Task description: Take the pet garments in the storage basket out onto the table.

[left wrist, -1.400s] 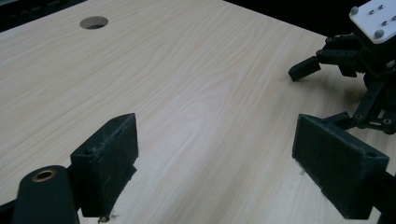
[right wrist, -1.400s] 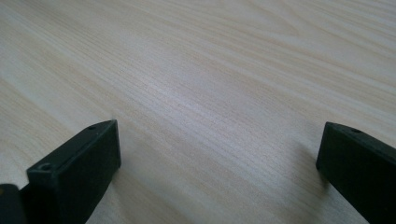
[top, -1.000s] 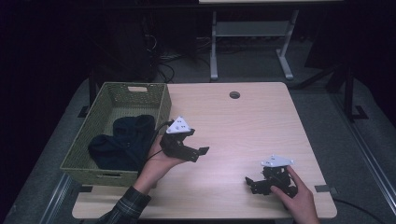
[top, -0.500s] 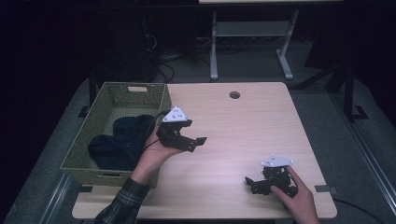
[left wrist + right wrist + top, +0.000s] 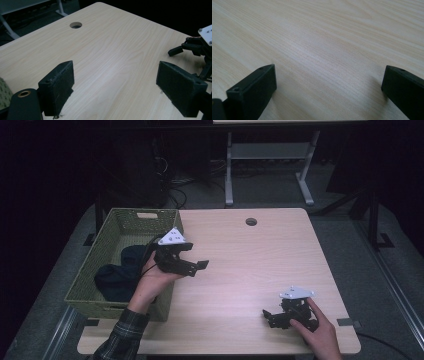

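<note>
My left gripper (image 5: pixel 192 265) hangs in the air just past the rim of the green basket (image 5: pixel 117 217), and its jaws are wide apart with nothing in them. My right gripper (image 5: pixel 274 316) sits low on the table (image 5: pixel 250 255) near the front edge, and its jaws are wide apart and empty too. The dark cloth (image 5: pixel 120 270) lies down in the basket, bunched up in a heap, near my left hand (image 5: pixel 150 282).

Here is what I think could go wrong. The left gripper points away from the basket, out over the bare wood. If I reach back for the cloth without turning, a jaw may bump the basket wall and push the basket toward the table edge. The cloth is soft and lumpy, so I may pinch only a small fold and it could slip out.

The high view lets me see the basket, the cloth and both hands together. The left gripper view looks the other way: I see the round hole (image 5: pixel 75 25) in the table and my right gripper (image 5: pixel 186 48) far off. The right gripper view gives me wood grain up close between its own jaws.
</note>
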`<move>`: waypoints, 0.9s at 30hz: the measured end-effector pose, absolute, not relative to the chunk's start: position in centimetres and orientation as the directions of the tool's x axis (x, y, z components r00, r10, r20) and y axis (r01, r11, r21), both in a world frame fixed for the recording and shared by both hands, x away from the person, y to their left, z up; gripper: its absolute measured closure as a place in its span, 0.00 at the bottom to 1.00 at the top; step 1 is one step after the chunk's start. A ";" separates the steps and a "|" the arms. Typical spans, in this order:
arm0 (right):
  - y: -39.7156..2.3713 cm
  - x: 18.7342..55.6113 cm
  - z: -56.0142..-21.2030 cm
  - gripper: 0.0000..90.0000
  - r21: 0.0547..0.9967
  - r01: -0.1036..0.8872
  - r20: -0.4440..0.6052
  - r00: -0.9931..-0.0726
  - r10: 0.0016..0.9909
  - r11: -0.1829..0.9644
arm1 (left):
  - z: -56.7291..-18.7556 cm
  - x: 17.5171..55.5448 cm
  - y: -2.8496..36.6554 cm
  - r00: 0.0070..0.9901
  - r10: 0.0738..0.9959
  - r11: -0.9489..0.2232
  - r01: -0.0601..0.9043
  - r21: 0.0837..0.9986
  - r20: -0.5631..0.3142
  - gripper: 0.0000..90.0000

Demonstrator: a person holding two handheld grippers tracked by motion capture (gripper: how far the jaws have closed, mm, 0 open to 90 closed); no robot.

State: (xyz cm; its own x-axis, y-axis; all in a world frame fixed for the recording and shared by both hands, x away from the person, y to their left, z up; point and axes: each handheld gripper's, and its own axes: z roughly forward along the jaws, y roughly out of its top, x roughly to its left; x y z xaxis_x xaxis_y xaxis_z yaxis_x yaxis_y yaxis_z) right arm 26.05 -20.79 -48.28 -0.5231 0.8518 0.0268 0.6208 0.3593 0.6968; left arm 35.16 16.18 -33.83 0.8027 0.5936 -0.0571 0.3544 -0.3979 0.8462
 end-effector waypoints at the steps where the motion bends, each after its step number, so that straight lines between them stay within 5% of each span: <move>1: -20.8 26.1 -48.3 0.00 0.697 0.620 0.026 -0.524 0.851 0.360 | -33.8 35.2 16.4 0.800 0.598 -0.398 0.356 0.846 -0.056 0.16; 27: -20.8 26.0 -48.3 0.00 0.696 0.621 0.028 -0.524 0.852 0.359 | -32.8 35.6 20.7 0.742 0.670 -0.383 0.385 0.840 -0.034 0.16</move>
